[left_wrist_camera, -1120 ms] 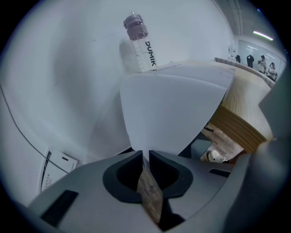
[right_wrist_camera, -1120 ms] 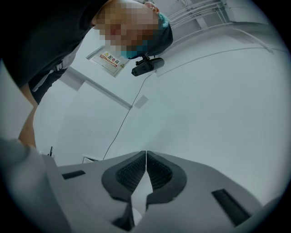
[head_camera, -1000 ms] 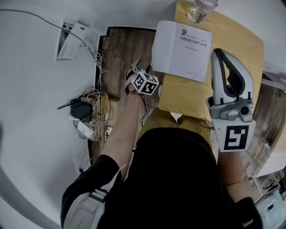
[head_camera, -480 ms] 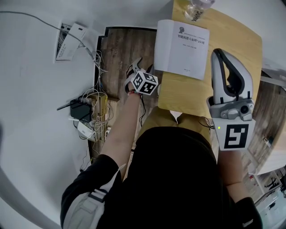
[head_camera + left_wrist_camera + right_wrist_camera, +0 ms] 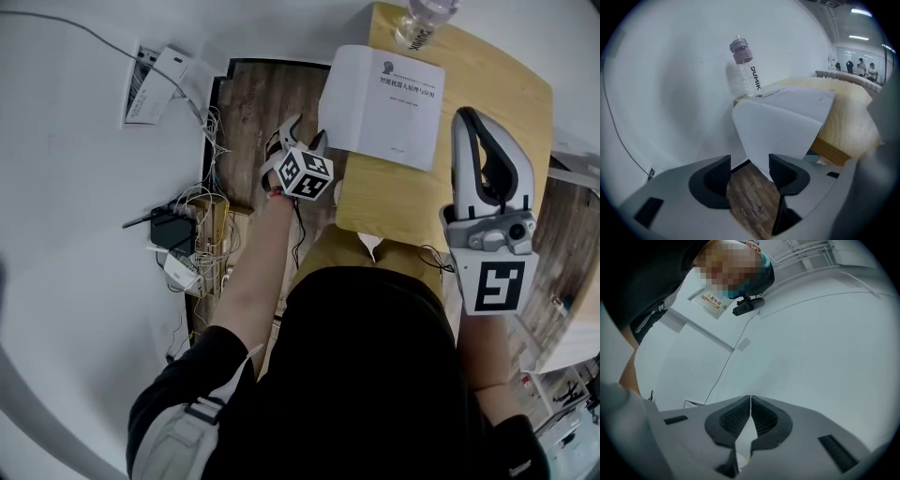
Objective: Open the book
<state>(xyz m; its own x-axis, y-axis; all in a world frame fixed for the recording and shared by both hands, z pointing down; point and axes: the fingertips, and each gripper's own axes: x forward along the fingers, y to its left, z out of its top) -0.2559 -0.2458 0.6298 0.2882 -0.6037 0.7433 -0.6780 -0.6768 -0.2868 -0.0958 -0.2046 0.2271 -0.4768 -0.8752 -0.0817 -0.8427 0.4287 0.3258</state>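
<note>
A white book [image 5: 384, 103] lies closed on the wooden table [image 5: 487, 84], its left part hanging over the table's left edge. My left gripper [image 5: 302, 136] is just below and left of that overhanging corner, tilted downward. In the left gripper view the jaws [image 5: 750, 161] stand open and have just been opening; the book's hanging corner [image 5: 780, 126] sits just ahead of the right pad, with nothing pressed between the pads. My right gripper [image 5: 480, 141] is held over the table's right side, pointing level. Its pads [image 5: 750, 399] are shut on nothing.
A clear bottle with a pink cap [image 5: 422, 19] stands at the table's far end, just behind the book. Left of the table, tangled cables and a black box [image 5: 187, 234] lie by a patch of wooden floor [image 5: 258, 103]. A white packet [image 5: 155, 84] lies further left.
My left gripper has risen a little toward the book's overhanging corner, and its jaws stand wider. The right gripper and the book have stayed put.
</note>
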